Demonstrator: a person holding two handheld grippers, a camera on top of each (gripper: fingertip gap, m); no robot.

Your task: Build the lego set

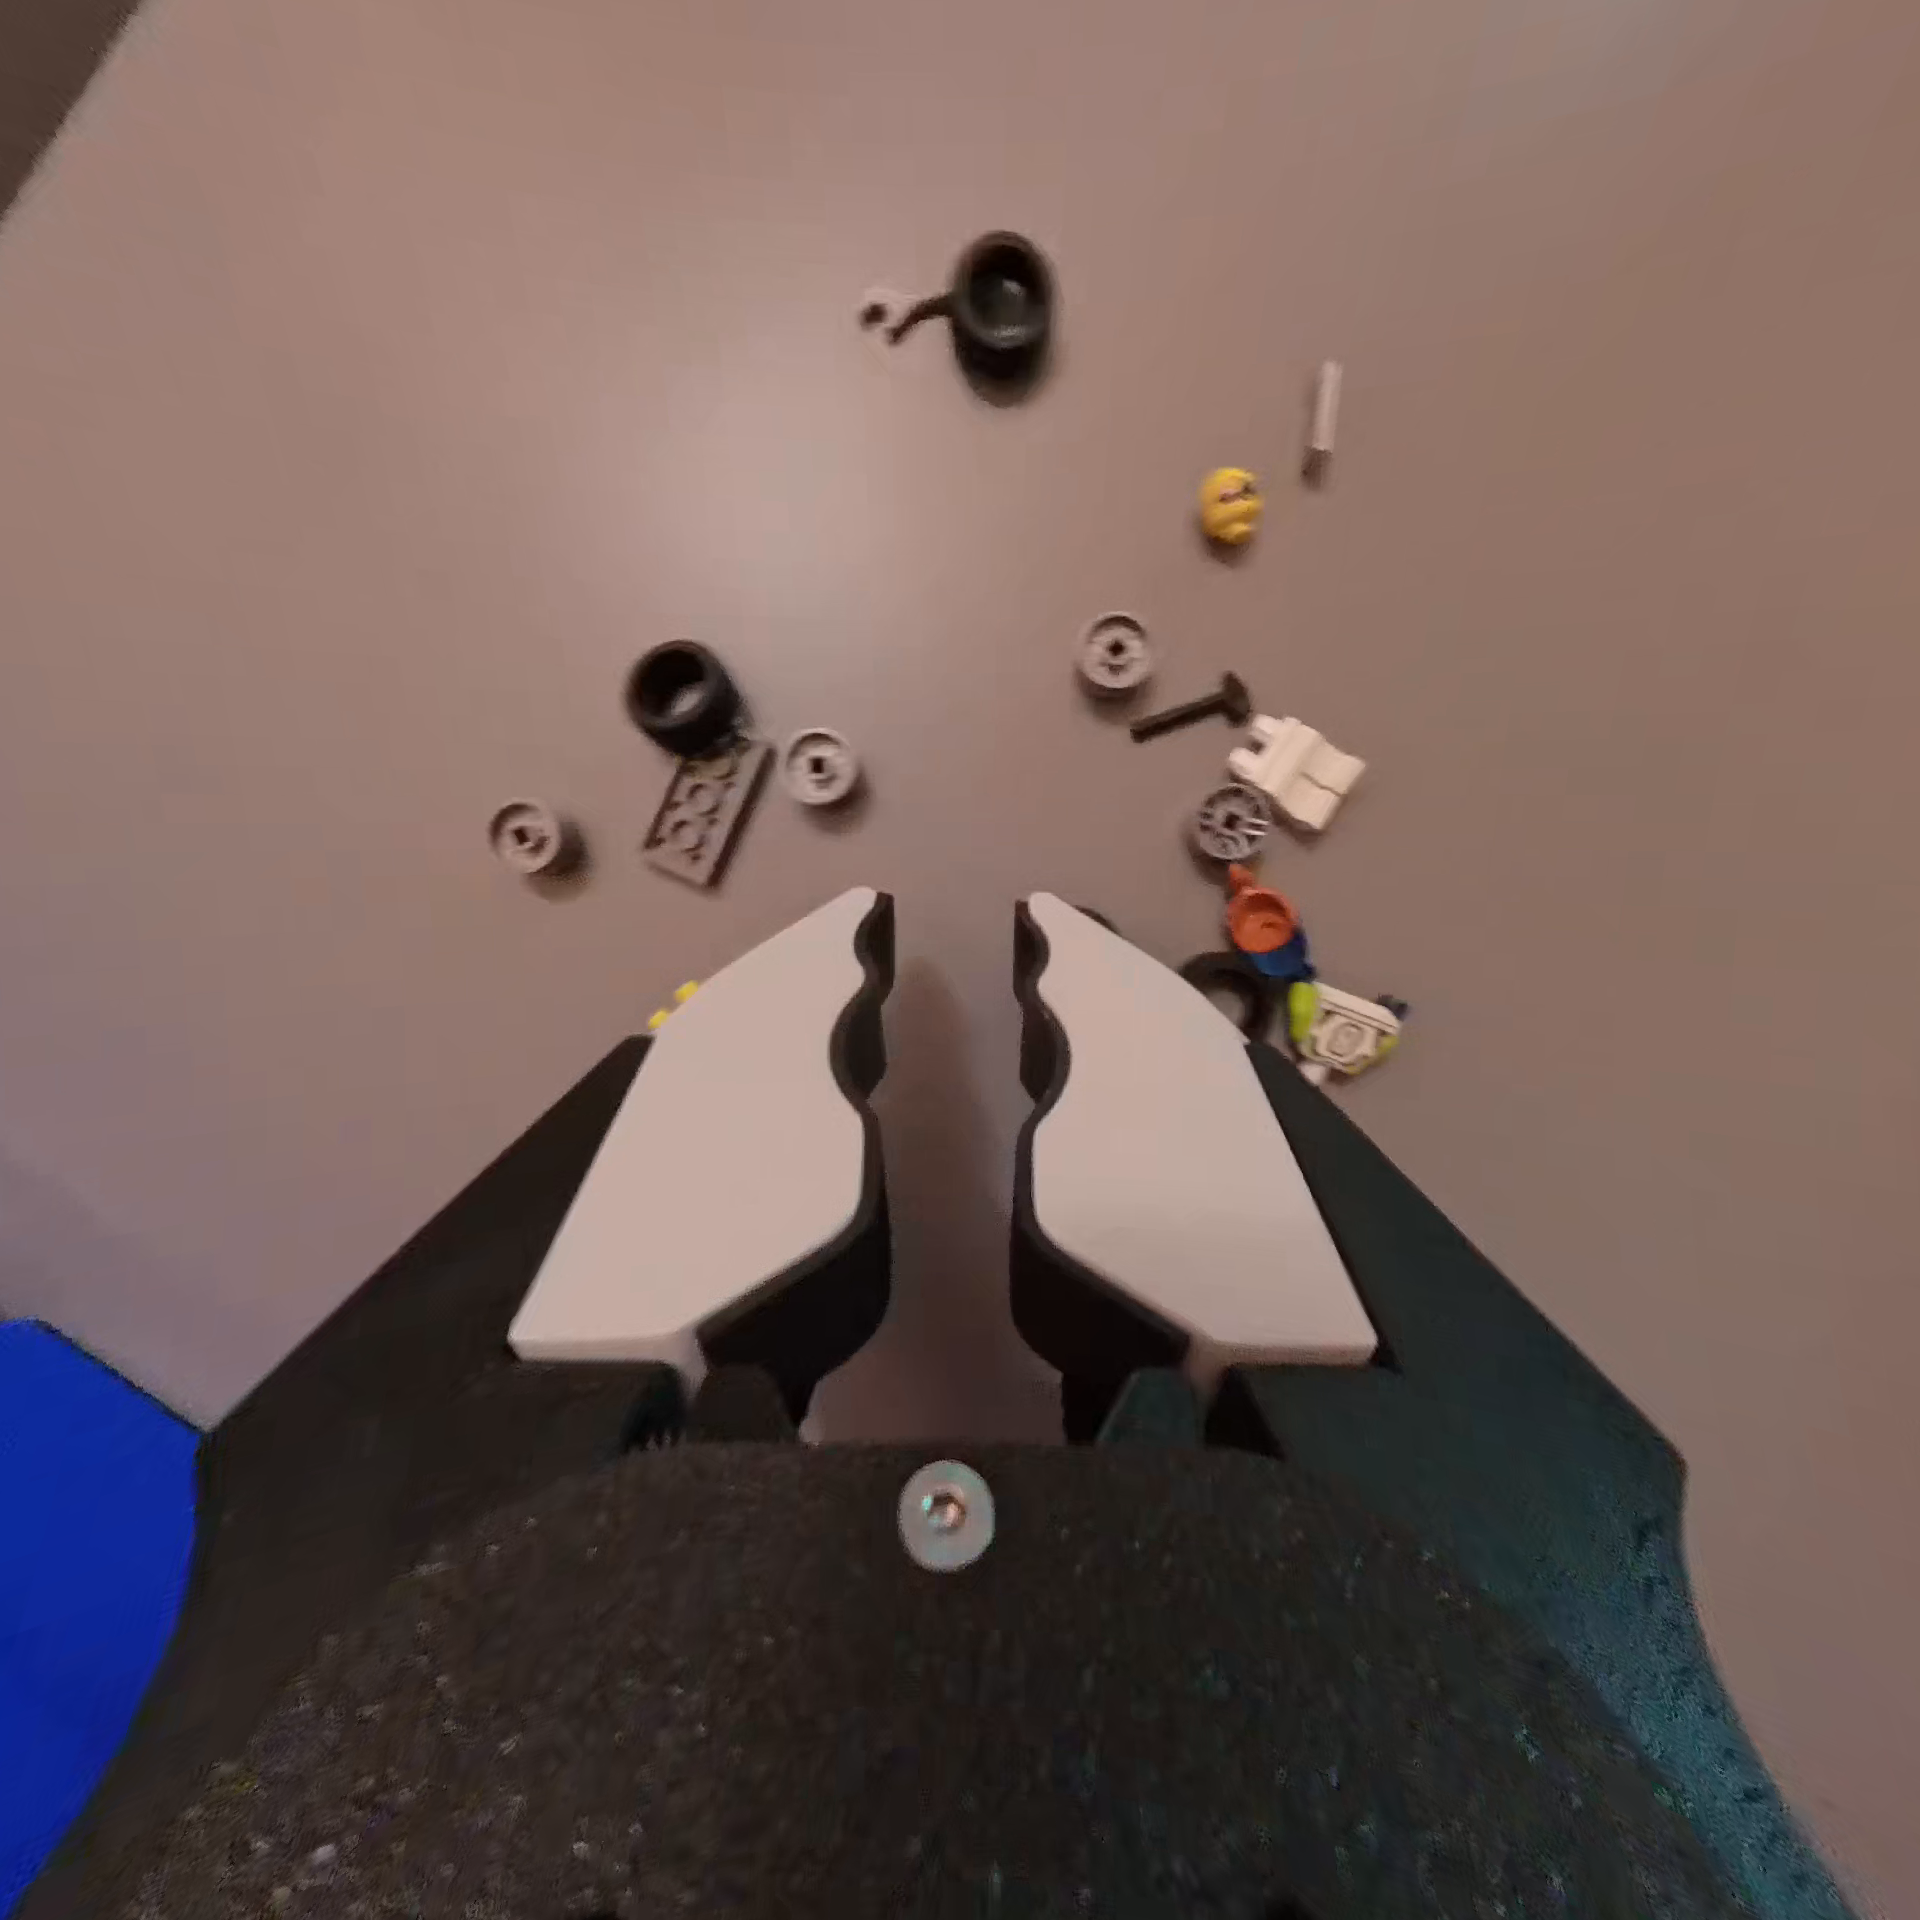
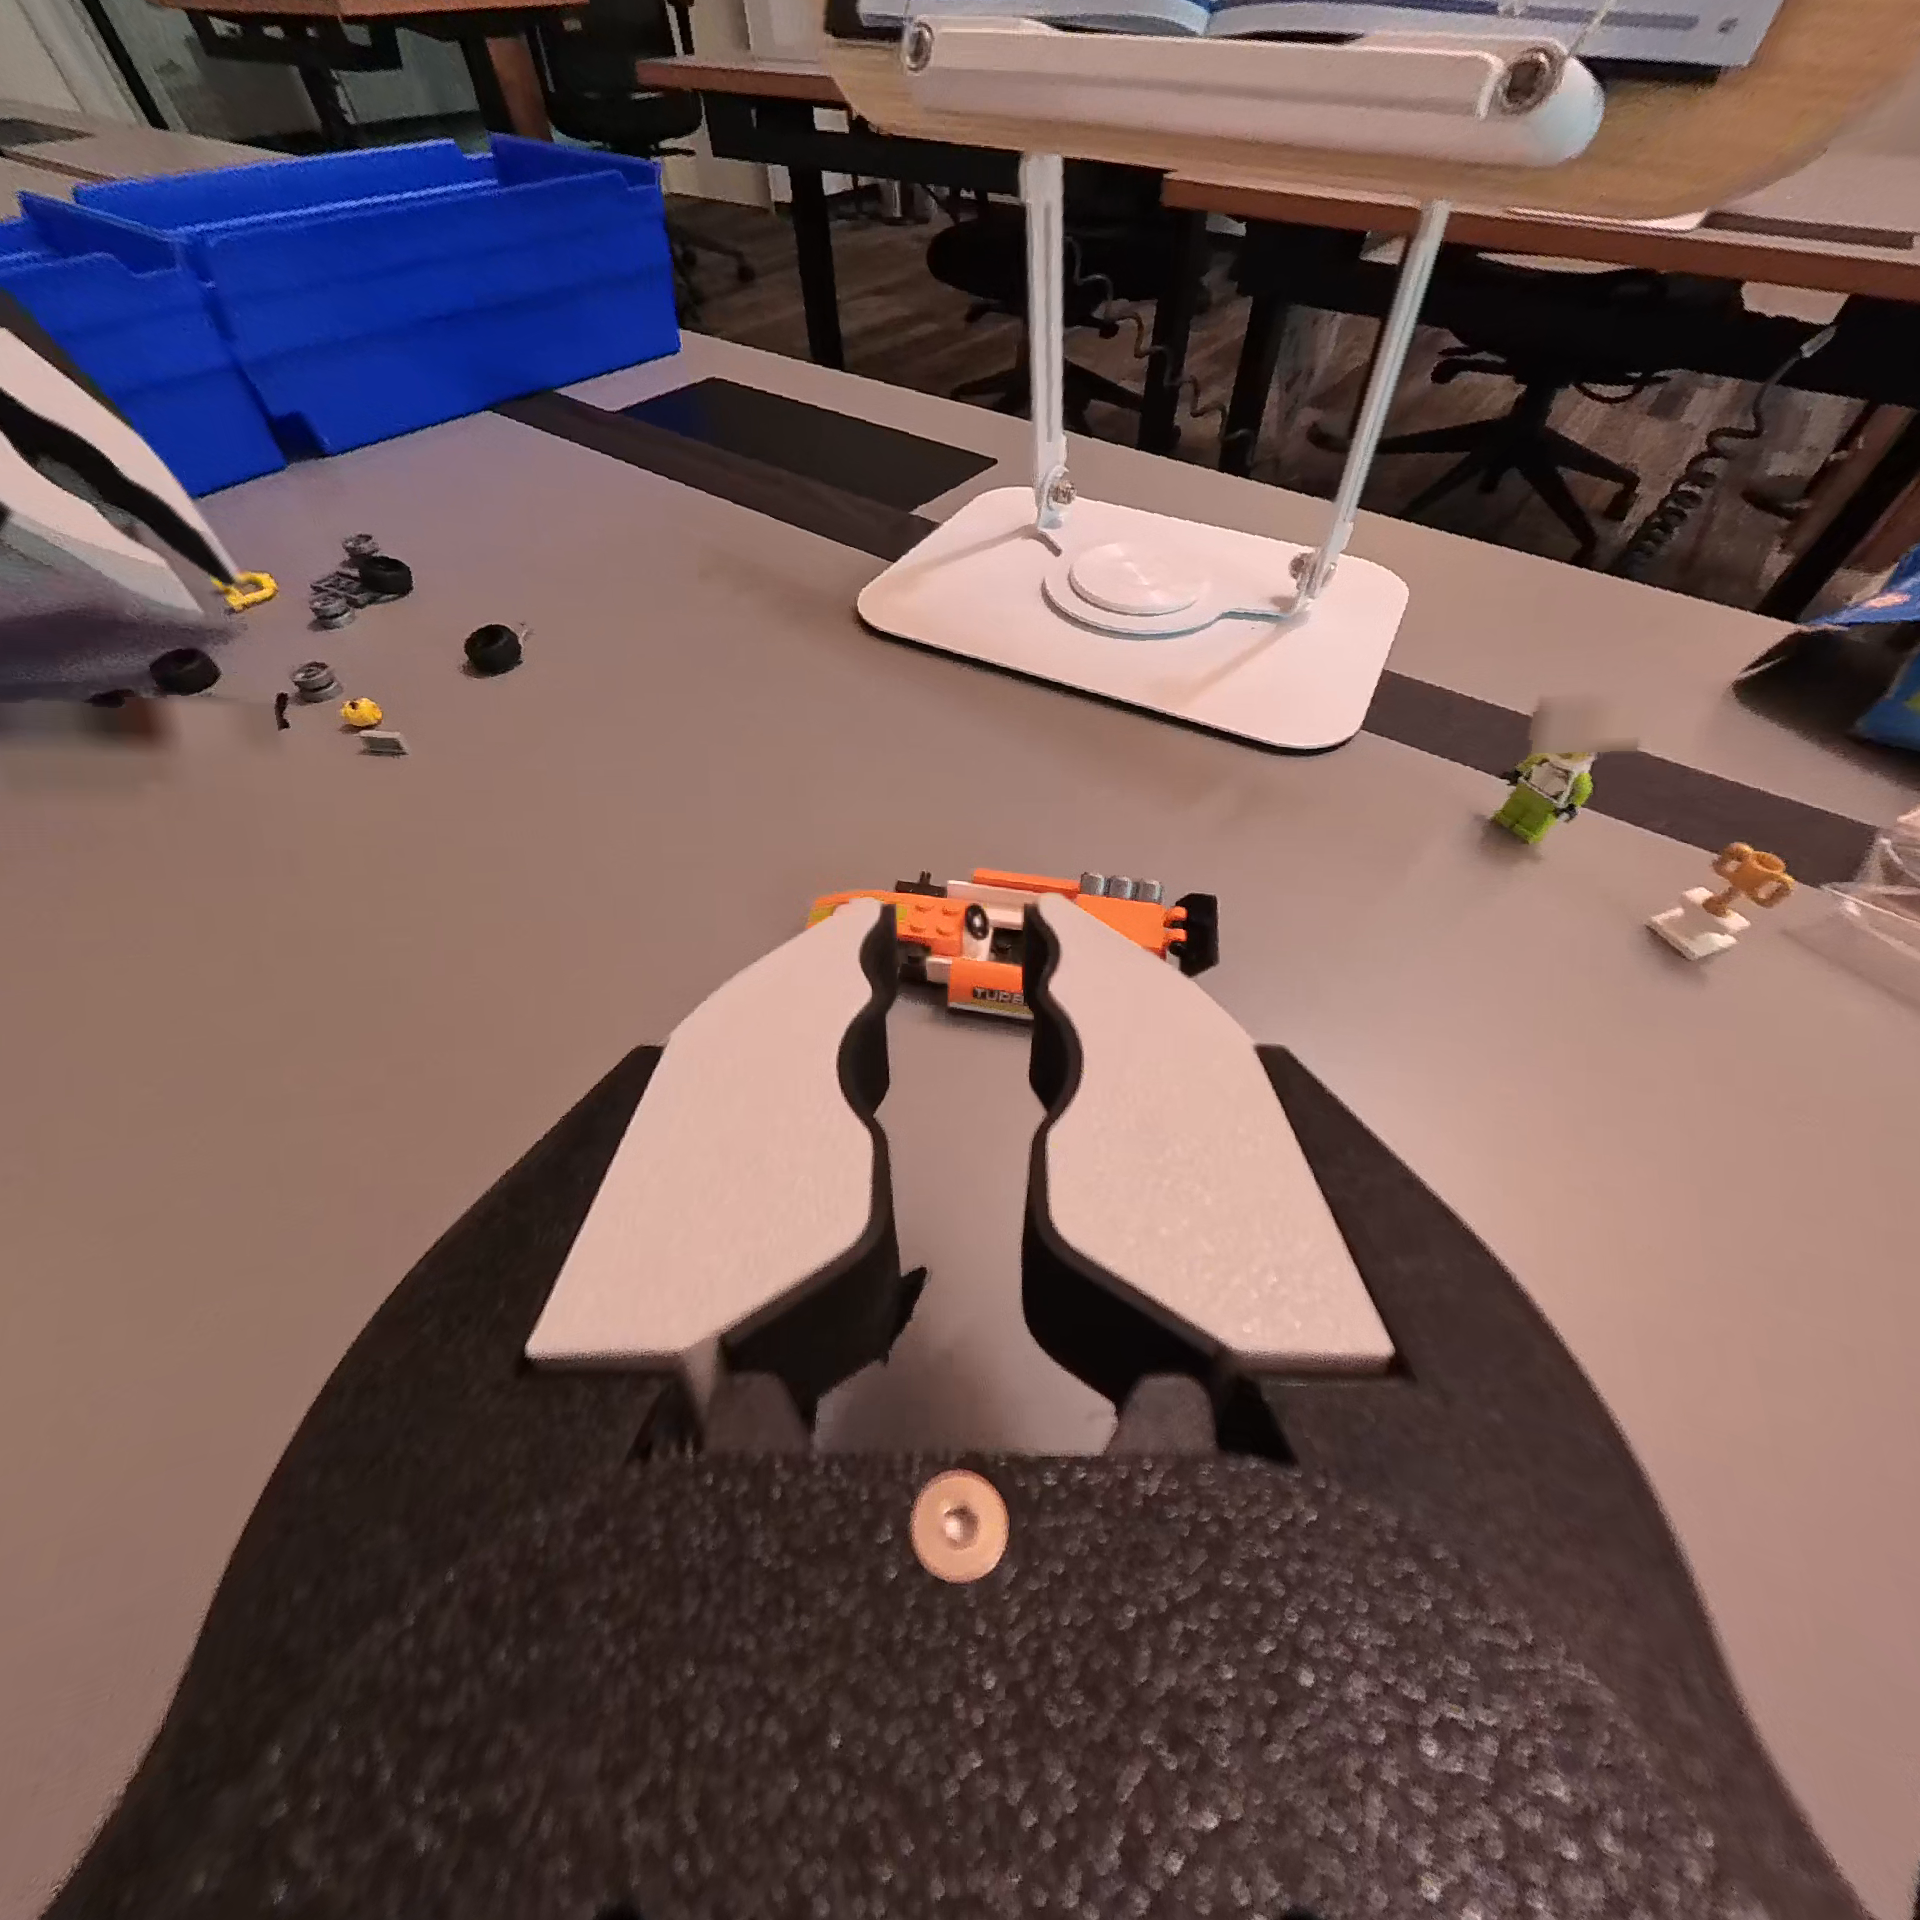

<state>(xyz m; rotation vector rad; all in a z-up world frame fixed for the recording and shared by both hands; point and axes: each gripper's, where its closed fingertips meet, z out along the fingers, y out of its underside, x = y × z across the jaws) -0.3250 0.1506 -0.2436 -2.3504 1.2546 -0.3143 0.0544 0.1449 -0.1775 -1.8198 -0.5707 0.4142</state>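
Two tongs gaping, both empty. Left tongs (image 1: 953, 914) hovering over loose tyres and wheel hubs (image 1: 823, 767) at 11 o'clock, likely picking one. Right tongs (image 2: 954, 920) straddling orange car body (image 2: 1003, 935) on desk (image 2: 520, 935), likely steadying it.

Loose lego parts (image 2: 343, 634) lie scattered on the table (image 2: 623, 883), far left, before the stacked bins (image 2: 416, 291). Part-built car (image 2: 997, 935) sits centre; stand base (image 2: 1132, 613) behind it. Minifigure (image 2: 1543, 795) and trophy (image 2: 1725, 899) stand right.

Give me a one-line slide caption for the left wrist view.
Open left gripper hovering over loose Lego parts on the grey table: black tyres, grey wheel hubs, yellow minifigure head.
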